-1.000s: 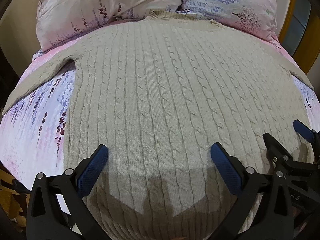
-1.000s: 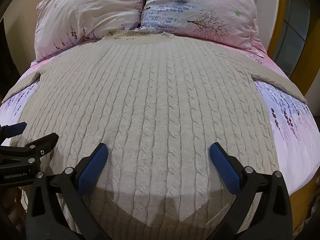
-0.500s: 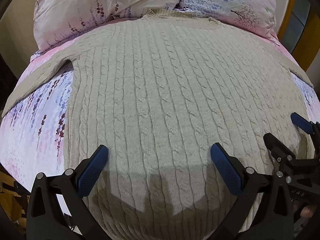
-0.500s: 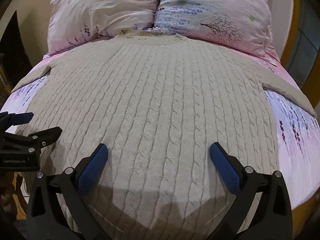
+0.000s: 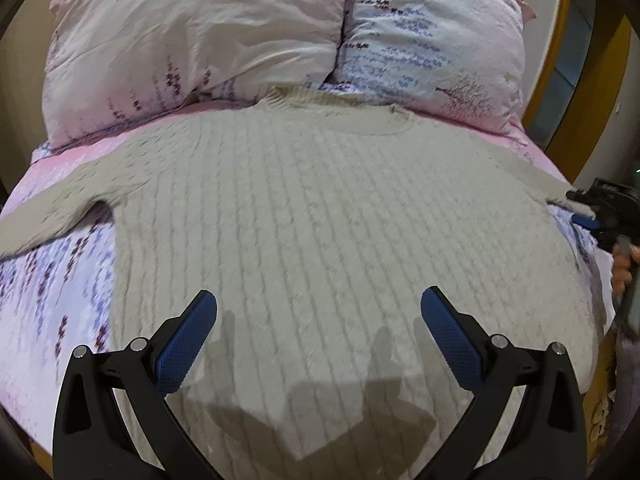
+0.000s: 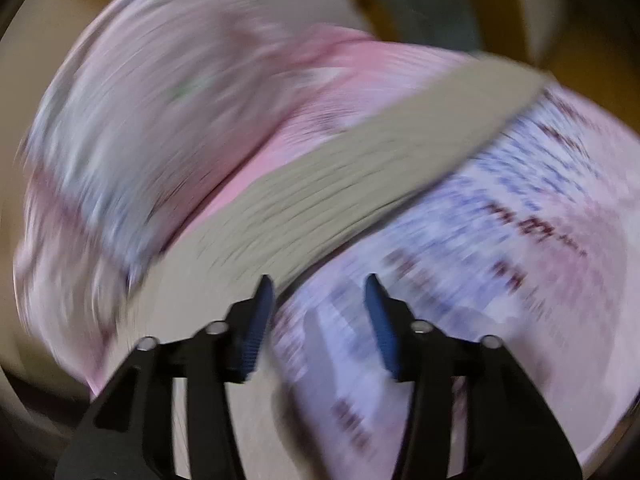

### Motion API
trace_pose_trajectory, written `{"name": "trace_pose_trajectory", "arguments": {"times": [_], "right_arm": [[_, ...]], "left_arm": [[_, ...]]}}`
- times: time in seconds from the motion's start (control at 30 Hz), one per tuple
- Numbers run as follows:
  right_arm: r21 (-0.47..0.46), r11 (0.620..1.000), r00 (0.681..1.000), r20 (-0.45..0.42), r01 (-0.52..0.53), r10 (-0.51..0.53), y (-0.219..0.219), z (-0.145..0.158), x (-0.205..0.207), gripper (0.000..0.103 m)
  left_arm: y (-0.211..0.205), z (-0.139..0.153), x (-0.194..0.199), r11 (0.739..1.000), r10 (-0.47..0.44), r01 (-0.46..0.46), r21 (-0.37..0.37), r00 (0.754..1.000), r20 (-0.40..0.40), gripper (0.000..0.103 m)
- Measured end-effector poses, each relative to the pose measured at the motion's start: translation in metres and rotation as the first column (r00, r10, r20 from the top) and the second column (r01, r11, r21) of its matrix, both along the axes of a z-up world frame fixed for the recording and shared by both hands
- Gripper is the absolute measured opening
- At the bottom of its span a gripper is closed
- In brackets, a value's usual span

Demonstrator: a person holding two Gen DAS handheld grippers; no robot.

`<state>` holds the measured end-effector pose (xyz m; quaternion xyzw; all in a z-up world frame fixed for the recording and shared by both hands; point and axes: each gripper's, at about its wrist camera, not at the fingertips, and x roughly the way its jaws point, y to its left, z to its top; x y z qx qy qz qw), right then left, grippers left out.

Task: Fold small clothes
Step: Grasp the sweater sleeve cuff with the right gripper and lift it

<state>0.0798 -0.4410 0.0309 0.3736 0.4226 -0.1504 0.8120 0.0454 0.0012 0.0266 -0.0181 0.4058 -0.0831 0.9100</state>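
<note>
Bed (image 5: 48, 292) with pink and lavender floral sheet. Two pillows at the head, side by side and touching: left pillow (image 5: 192, 40) mostly pink, right pillow (image 5: 432, 40) with blue-violet print and a small tree motif. Yellow-brown wooden frame (image 5: 552, 40) at the far right edge, behind the right pillow.

Beige cable-knit sweater (image 5: 320, 220) lies flat, front up, spread over the middle of the bed. Neckline (image 5: 340, 108) toward the pillows, its rib touching their lower edge. Left sleeve (image 5: 52, 216) runs out sideways over the sheet; right sleeve (image 6: 380, 152) likewise, crossing the right wrist view as a diagonal beige band. Vertical cable ribs run hem to collar; no folds visible.

Left gripper (image 5: 318, 316) hovers over the lower body of the sweater, jaws wide apart, nothing between them; their shadows fall on the knit near the hem.

Right gripper (image 6: 318, 300) at the bed's right side, near where the right sleeve meets the body. Right wrist view heavily motion-blurred. Its jaws have just been closing, a clear gap remaining, only sheet and the sweater's edge seen below; no contact visible. Fingers of the person's hand (image 5: 622, 268) show beside it at the frame edge.
</note>
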Motion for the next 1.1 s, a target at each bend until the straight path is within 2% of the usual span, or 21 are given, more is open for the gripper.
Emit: {"name": "trace_pose_trajectory", "arguments": {"times": [0.07, 0.23, 0.33, 0.4, 0.47, 0.6, 0.67, 0.77, 0.8, 0.9, 0.93, 0.97, 1.0, 1.07, 1.1], "right_arm": [[0.032, 0.997, 0.997, -0.013, 0.074, -0.073, -0.026, -0.011, 0.004, 0.041], [0.027, 0.986, 0.986, 0.002, 0.166, -0.166, -0.06, -0.017, 0.009, 0.038], [0.025, 0.978, 0.978, 0.015, 0.205, -0.206, -0.078, -0.021, 0.011, 0.031], [0.028, 0.974, 0.974, 0.019, 0.223, -0.224, -0.087, -0.023, 0.014, 0.021], [0.0, 0.975, 0.975, 0.02, 0.223, -0.223, -0.092, -0.024, 0.014, 0.014], [-0.101, 0.976, 0.98, 0.06, 0.195, -0.189, -0.079, -0.008, 0.019, 0.011], [-0.176, 0.97, 0.982, 0.115, 0.169, -0.15, -0.064, 0.014, 0.022, 0.011], [-0.215, 0.972, 0.98, 0.19, 0.097, -0.056, -0.038, 0.039, 0.031, 0.009], [-0.216, 0.975, 0.976, 0.218, 0.058, -0.01, -0.027, 0.046, 0.033, 0.002], [-0.232, 0.965, 0.939, 0.288, -0.121, 0.187, 0.026, 0.065, 0.046, 0.001], [-0.258, 0.943, 0.913, 0.291, -0.212, 0.285, 0.055, 0.068, 0.054, 0.001], [-0.275, 0.926, 0.902, 0.276, -0.258, 0.333, 0.072, 0.067, 0.06, 0.001], [-0.293, 0.9, 0.894, 0.218, -0.322, 0.39, 0.094, 0.061, 0.069, 0.001], [-0.247, 0.903, 0.904, 0.16, -0.352, 0.396, 0.108, 0.048, 0.077, 0.005], [-0.219, 0.914, 0.915, 0.147, -0.341, 0.376, 0.105, 0.042, 0.077, 0.013]], "left_arm": [[-0.002, 0.0, 0.002, 1.0, -0.013, 0.013, -0.004, 1.0, 0.013, 0.102], [-0.003, -0.003, 0.011, 0.999, -0.035, 0.036, -0.034, 0.999, 0.004, 0.102], [0.0, -0.002, 0.015, 0.998, -0.036, 0.036, -0.052, 0.999, 0.0, 0.102], [0.003, -0.002, 0.017, 0.997, -0.031, 0.03, -0.068, 0.999, -0.006, 0.102], [0.006, -0.003, 0.021, 0.995, -0.031, 0.031, -0.093, 0.999, -0.006, 0.102], [0.014, 0.002, 0.021, 0.987, -0.037, 0.041, -0.153, 0.999, 0.033, 0.102], [0.018, 0.005, 0.021, 0.985, -0.034, 0.041, -0.168, 0.998, 0.045, 0.102], [0.023, 0.007, 0.023, 0.98, -0.022, 0.033, -0.199, 0.998, 0.056, 0.102], [0.024, 0.007, 0.023, 0.978, -0.02, 0.031, -0.206, 0.998, 0.056, 0.102], [0.028, 0.007, 0.022, 0.965, -0.019, 0.037, -0.258, 0.997, 0.07, 0.102], [0.03, 0.007, 0.021, 0.96, -0.016, 0.038, -0.279, 0.997, 0.08, 0.102], [0.032, 0.008, 0.019, 0.953, -0.011, 0.039, -0.299, 0.996, 0.092, 0.102], [0.032, 0.009, 0.019, 0.953, -0.009, 0.037, -0.301, 0.995, 0.095, 0.102], [0.034, 0.011, 0.016, 0.956, -0.01, 0.04, -0.292, 0.995, 0.102, 0.102], [0.036, 0.011, 0.013, 0.957, -0.008, 0.039, -0.287, 0.994, 0.108, 0.102]]}}
